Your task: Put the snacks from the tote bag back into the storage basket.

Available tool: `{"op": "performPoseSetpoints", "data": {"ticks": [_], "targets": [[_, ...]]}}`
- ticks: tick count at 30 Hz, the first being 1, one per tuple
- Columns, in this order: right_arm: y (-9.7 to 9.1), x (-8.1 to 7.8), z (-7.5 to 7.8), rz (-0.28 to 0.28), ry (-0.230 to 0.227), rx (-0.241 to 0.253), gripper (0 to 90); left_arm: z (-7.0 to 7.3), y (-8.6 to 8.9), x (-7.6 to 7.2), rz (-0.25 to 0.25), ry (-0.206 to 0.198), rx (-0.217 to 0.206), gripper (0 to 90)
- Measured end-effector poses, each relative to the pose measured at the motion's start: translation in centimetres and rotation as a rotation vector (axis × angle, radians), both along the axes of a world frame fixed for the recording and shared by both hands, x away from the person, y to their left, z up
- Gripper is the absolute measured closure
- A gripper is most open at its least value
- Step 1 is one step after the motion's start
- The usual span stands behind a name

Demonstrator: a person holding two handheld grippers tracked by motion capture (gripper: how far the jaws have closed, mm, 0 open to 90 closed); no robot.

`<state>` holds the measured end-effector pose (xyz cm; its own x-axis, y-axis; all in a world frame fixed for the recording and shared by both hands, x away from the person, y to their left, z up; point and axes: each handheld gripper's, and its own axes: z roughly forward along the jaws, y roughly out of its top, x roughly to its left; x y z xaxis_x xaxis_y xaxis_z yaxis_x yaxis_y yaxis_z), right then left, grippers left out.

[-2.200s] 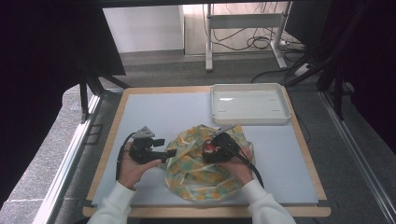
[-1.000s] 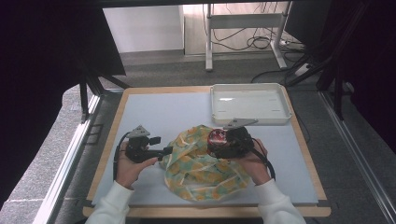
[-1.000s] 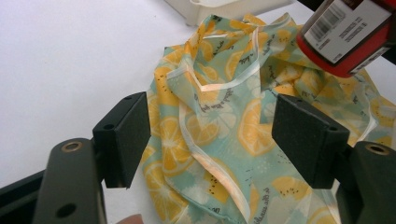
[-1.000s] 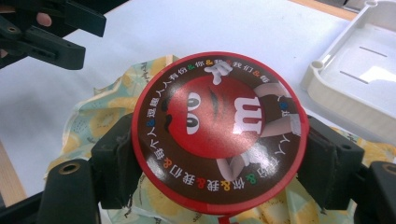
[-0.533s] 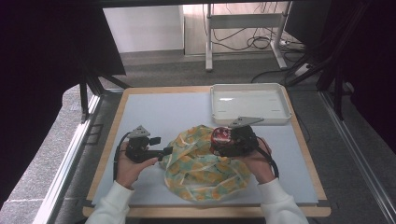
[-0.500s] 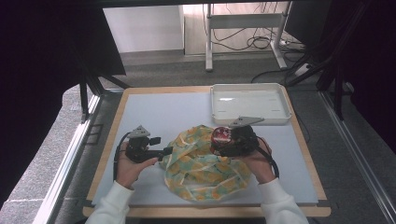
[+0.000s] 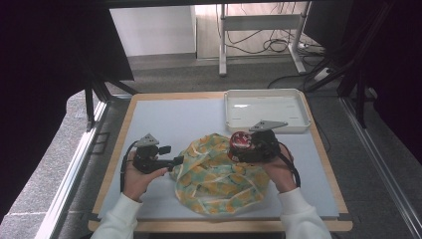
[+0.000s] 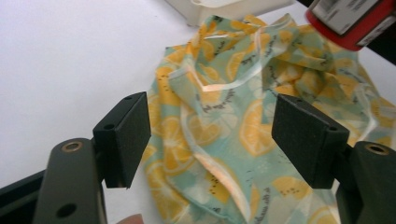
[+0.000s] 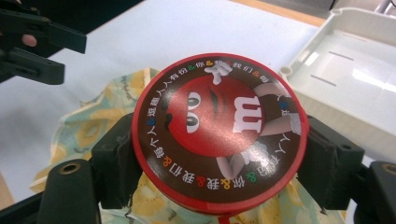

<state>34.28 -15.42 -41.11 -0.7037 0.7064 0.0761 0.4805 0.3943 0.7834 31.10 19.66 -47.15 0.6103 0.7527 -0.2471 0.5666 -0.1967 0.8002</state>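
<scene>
Right tongs (image 9: 219, 154) around red tin (image 9: 219, 133), lid artwork visible.

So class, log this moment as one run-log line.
left claw: open by lemon-print bag | right claw: shut on red tin | white tray: empty

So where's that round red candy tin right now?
The red candy tin is clamped in the right gripper, held over the lemon-print bag right of the table's middle, just in front of the white tray.
</scene>
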Motion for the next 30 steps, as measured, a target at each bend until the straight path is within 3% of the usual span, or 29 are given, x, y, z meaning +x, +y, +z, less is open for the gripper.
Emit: {"op": "performPoseSetpoints", "data": {"ticks": [5, 20, 30], "targets": [[-0.1, 0.4, 0.6, 0.006, -0.006, 0.011, 24.2, -0.1, 0.0, -0.3, -0.004, 0.003, 0.000, 28.5], [1.7, 2.9, 1.9, 0.009, -0.002, -0.035, 24.2, -0.4, -0.4, -0.3, -0.023, 0.014, -0.009, 28.5], [1.8, 5.4, 2.1, -0.018, 0.021, -0.045, 24.2, -0.6, -0.3, -0.3, -0.027, 0.023, -0.005, 28.5]]}}
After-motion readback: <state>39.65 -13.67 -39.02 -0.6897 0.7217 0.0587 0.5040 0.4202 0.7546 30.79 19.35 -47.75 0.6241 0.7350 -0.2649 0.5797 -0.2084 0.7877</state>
